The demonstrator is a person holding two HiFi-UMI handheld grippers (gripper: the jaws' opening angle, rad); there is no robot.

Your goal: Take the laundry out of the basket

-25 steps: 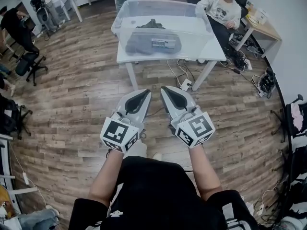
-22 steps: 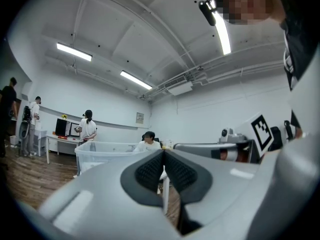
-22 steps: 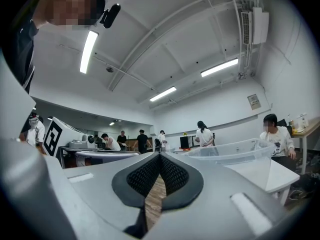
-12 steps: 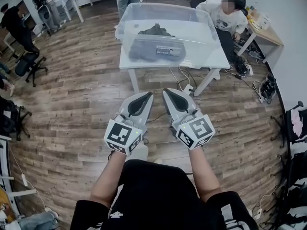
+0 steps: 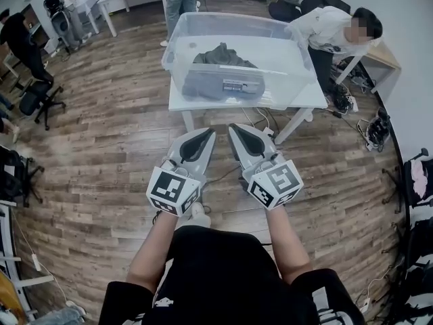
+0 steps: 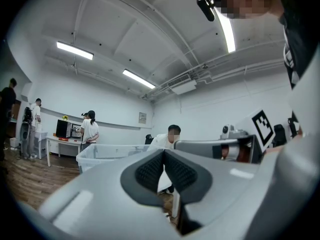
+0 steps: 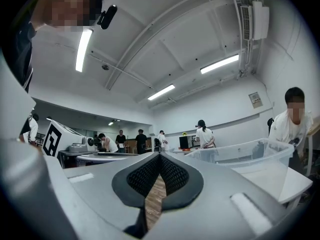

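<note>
A clear plastic basket (image 5: 177,30) stands on a white table (image 5: 312,100) ahead of me. Inside it lie a dark green garment (image 5: 223,55) and a grey garment (image 5: 203,83). My left gripper (image 5: 207,132) and right gripper (image 5: 233,126) hover side by side over the wooden floor, short of the table's near edge. Both are shut with nothing between the jaws. The basket's rim shows in the left gripper view (image 6: 107,149) and in the right gripper view (image 7: 245,151). In each gripper view the tips (image 6: 163,152) (image 7: 159,155) meet.
A person in a white top (image 5: 331,29) bends over by the table's right corner. Cables and a power strip (image 5: 262,120) lie on the floor under the table. Chairs (image 5: 37,93) stand at the left, more desks and people at the back.
The table and basket have come slightly nearer in the head view. The person at the right has risen and leaned further right. Both grippers stay shut and hold their place.
</note>
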